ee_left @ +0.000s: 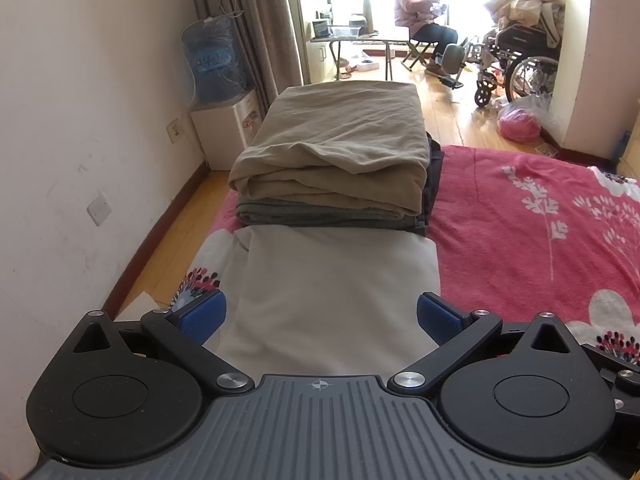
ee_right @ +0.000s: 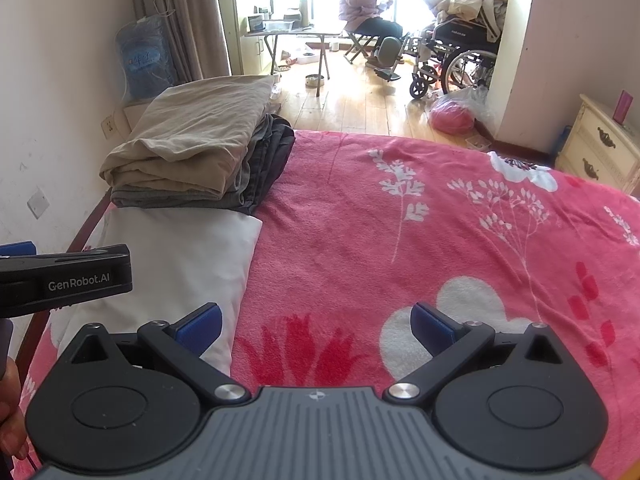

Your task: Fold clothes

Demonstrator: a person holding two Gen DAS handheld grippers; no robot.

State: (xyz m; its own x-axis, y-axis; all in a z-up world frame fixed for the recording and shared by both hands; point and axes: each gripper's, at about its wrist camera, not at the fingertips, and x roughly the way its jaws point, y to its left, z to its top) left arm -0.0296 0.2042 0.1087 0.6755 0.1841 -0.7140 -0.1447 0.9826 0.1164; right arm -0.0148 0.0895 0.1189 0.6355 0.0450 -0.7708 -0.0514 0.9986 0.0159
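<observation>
A folded white garment (ee_left: 328, 292) (ee_right: 180, 256) lies flat on the pink floral bed cover (ee_left: 520, 216) (ee_right: 400, 240), near the bed's left edge. Just beyond it stands a stack of folded clothes (ee_left: 336, 160) (ee_right: 200, 148), beige on top, grey and dark pieces beneath. My left gripper (ee_left: 321, 315) hovers open over the white garment, blue pads spread wide, nothing between them. My right gripper (ee_right: 316, 328) is open above the bare cover, its left pad at the white garment's right edge. The left gripper's body (ee_right: 64, 276) shows at the left of the right wrist view.
A white wall (ee_left: 80, 140) runs close along the bed's left side, with a water dispenser (ee_left: 216, 92) in the corner. Beyond the bed are wooden floor, a wheelchair (ee_left: 516, 68), a pink bag (ee_left: 520, 124), and a seated person (ee_left: 420, 12) at a table. A cream dresser (ee_right: 600, 148) stands right.
</observation>
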